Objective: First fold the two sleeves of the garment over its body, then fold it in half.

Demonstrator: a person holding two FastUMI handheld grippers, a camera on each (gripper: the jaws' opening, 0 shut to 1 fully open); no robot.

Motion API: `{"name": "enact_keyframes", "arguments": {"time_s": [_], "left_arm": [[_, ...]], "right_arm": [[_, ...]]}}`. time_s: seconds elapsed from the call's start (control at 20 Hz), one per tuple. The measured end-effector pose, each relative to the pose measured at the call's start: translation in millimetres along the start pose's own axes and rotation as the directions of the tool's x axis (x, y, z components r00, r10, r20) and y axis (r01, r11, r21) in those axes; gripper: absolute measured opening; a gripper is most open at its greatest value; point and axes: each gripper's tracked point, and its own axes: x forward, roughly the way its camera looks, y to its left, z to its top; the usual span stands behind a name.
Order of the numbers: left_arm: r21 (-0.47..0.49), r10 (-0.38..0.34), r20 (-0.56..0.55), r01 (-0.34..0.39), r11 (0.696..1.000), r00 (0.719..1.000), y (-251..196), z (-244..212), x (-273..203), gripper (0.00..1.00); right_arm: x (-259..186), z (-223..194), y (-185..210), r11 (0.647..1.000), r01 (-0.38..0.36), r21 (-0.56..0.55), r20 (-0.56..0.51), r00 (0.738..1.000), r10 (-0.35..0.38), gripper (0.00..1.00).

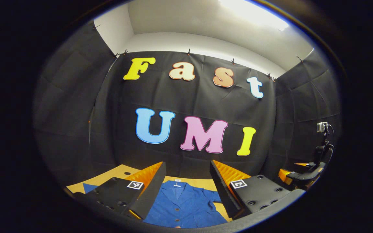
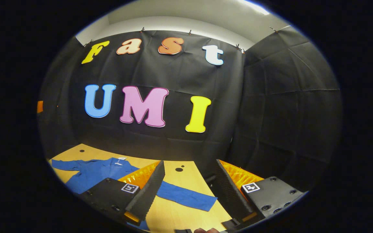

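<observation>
A blue button-front garment (image 1: 183, 204) lies flat on the wooden table (image 1: 109, 176), collar toward the far wall. In the left gripper view it sits below and between the fingers of my left gripper (image 1: 187, 168), which is open and holds nothing. A bit of one sleeve (image 1: 89, 187) shows left of that gripper. In the right gripper view the garment (image 2: 92, 173) lies at the left, and its other sleeve (image 2: 186, 197) stretches straight out to the right. My right gripper (image 2: 189, 163) hovers open above that sleeve. That gripper (image 1: 303, 176) also shows at the far right of the left gripper view.
The booth's black cloth wall stands close behind the table's far edge. Small dark holes (image 2: 179, 169) dot the table (image 2: 180, 215). A small camera on a stand (image 1: 322, 127) sits at the far right. Part of a hand (image 2: 206, 230) shows at the bottom edge.
</observation>
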Motion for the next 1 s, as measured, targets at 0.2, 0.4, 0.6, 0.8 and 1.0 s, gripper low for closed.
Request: {"name": "enact_keyframes", "arguments": {"time_s": [0.2, 0.4, 0.6, 0.8, 1.0], "left_arm": [[0.053, -0.003, -0.043, 0.006, 0.999, 0.999, -9.1, -12.3, 34.0, 0.80], [0.111, -0.004, -0.034, 0.007, 0.994, 0.999, -17.9, -12.6, 52.4, 0.80], [0.126, -0.016, -0.080, 0.026, 0.992, 0.997, -24.9, -27.6, 68.6, 0.80], [0.120, 0.010, -0.112, 0.004, 0.993, 0.994, -21.6, -34.4, 79.3, 0.80], [0.128, 0.040, -0.137, -0.022, 0.992, 0.990, -20.3, -41.2, 87.3, 0.80]], "right_arm": [[44.9, -58.8, -8.9, 1.000, 0.006, -0.019, -0.141, 0.990, -0.008, 0.99], [85.5, -124.0, -12.0, 0.999, -0.028, 0.018, -0.293, 0.956, 0.032, 1.00], [118.0, -215.6, -22.8, 0.998, -0.048, 0.045, -0.483, 0.873, 0.064, 1.00], [142.2, -284.9, -39.1, 0.998, -0.026, 0.063, -0.620, 0.782, 0.059, 1.00], [155.6, -346.6, -49.5, 0.995, 0.043, 0.092, -0.739, 0.673, 0.039, 0.94]]}}
